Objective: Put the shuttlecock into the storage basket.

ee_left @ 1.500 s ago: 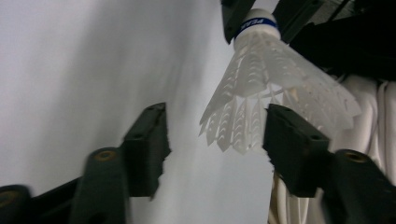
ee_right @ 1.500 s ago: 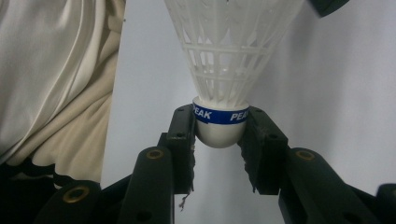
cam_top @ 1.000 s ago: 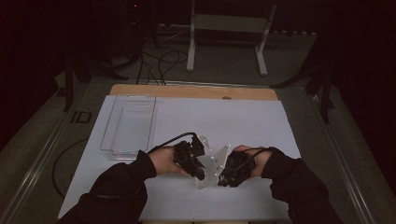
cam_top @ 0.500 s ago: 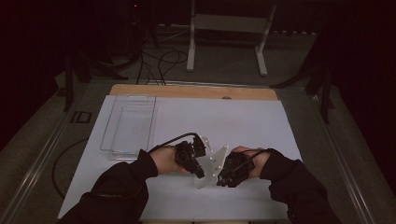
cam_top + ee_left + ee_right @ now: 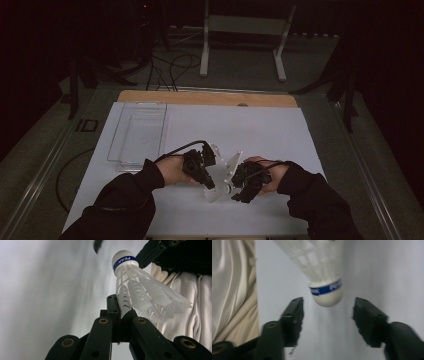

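The table (image 5: 280,130) is lying under both my claws, wide and flat, covered by a smooth matte white sheet, with a strip of bare pale wood showing along its far edge. Well beyond my left claw and off to its left, a clear plastic tray (image 5: 137,135) is sitting on the sheet, rectangular, thin-walled and glossy. Behind my left claw's tips in the left claw view, a fold of soft cream cloth (image 5: 190,292) is hanging in loose creases.

I am holding my left claw (image 5: 209,184) pressed together on the shuttlecock (image 5: 140,290), its black jaws pinching the edge of the skirt right at their tips. My right claw (image 5: 239,192) is standing just beside it, tips nearly meeting the left's, and its jaws have just been opening; they are standing apart now, pads clear of the shuttlecock's head, which is hanging between and just ahead of them.

The shuttlecock is looking small and light: a white plastic skirt moulded as a flaring cone of ribbed, latticed vanes, narrowing to a rounded, smooth white head. A blue band is circling the head with white lettering. It is pointing head-first away from my left claw, toward my right.
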`<state>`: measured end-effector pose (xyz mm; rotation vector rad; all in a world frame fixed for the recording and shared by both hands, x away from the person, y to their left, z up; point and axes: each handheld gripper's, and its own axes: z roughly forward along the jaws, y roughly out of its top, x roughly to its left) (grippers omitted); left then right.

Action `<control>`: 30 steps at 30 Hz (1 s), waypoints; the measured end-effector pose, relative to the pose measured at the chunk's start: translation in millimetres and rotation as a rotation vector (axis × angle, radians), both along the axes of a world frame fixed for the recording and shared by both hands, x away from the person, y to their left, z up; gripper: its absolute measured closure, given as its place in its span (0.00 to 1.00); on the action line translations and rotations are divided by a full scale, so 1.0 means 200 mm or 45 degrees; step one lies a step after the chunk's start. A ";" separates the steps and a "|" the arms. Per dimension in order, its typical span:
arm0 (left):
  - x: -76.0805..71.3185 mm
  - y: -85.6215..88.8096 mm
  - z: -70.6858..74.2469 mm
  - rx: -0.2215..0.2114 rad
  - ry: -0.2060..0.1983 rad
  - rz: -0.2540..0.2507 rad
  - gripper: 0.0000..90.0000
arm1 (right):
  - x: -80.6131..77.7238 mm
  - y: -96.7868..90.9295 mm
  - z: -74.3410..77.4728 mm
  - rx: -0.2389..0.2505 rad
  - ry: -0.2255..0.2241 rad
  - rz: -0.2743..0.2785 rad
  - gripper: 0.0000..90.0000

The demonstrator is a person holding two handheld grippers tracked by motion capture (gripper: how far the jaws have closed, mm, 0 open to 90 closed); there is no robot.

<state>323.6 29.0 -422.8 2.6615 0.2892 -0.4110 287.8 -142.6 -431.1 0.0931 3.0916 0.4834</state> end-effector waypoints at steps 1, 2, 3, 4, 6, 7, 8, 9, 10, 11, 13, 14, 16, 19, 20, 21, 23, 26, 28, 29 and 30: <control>0.00 0.00 0.00 -0.002 -0.003 0.011 1.00 | 0.01 0.00 0.00 0.007 0.015 -0.046 0.37; 0.00 0.01 0.00 0.001 -0.002 0.013 1.00 | 0.02 -0.01 -0.01 0.020 0.023 -0.082 0.31; 0.00 0.01 0.00 -0.001 -0.003 0.014 1.00 | 0.03 -0.02 -0.01 0.021 0.048 -0.114 0.27; 0.00 0.02 0.00 0.000 -0.004 0.018 1.00 | 0.04 -0.03 -0.01 0.027 0.071 -0.137 0.23; 0.00 0.03 0.00 -0.003 -0.001 0.032 1.00 | 0.06 -0.04 -0.01 0.025 0.102 -0.166 0.15; 0.00 0.04 0.00 -0.002 -0.005 0.035 1.00 | 0.06 -0.05 -0.01 0.025 0.124 -0.177 0.15; 0.00 0.05 0.00 0.001 -0.008 0.042 1.00 | 0.07 -0.06 -0.02 0.033 0.128 -0.176 0.13; 0.01 0.06 0.00 0.002 -0.008 0.049 1.00 | 0.07 -0.07 -0.02 0.044 0.128 -0.179 0.14; 0.01 0.07 0.01 0.004 -0.006 0.053 1.00 | 0.07 -0.08 -0.02 0.046 0.140 -0.175 0.14; 0.01 0.07 0.01 0.009 -0.013 0.059 1.00 | 0.07 -0.09 -0.02 0.041 0.122 -0.163 0.14; 0.01 0.08 0.01 0.012 -0.015 0.067 1.00 | 0.07 -0.09 -0.03 0.024 0.083 -0.163 0.16; 0.01 0.10 0.01 0.020 -0.020 0.073 1.00 | 0.07 -0.10 -0.03 0.014 0.055 -0.185 0.16; 0.01 0.11 0.01 0.028 -0.024 0.076 1.00 | 0.05 -0.12 -0.06 0.036 0.051 -0.198 0.14; 0.02 0.15 0.02 0.035 -0.032 0.098 1.00 | 0.05 -0.14 -0.08 0.049 0.053 -0.216 0.12; 0.02 0.15 0.02 0.034 -0.035 0.098 1.00 | 0.05 -0.15 -0.10 0.052 0.060 -0.228 0.11; 0.02 0.16 0.03 0.036 -0.040 0.112 1.00 | 0.05 -0.15 -0.11 0.052 0.058 -0.242 0.11; 0.03 0.18 0.04 0.038 -0.044 0.122 1.00 | 0.04 -0.17 -0.13 0.057 0.059 -0.255 0.11; 0.03 0.21 0.05 0.040 -0.054 0.139 1.00 | 0.03 -0.20 -0.15 0.090 0.022 -0.274 0.10; 0.03 0.23 0.05 0.042 -0.055 0.151 1.00 | 0.02 -0.22 -0.16 0.122 0.005 -0.276 0.10; 0.04 0.24 0.05 0.044 -0.060 0.154 1.00 | 0.02 -0.23 -0.17 0.139 -0.001 -0.271 0.10; 0.04 0.25 0.06 0.043 -0.061 0.161 1.00 | 0.01 -0.24 -0.17 0.160 0.000 -0.270 0.10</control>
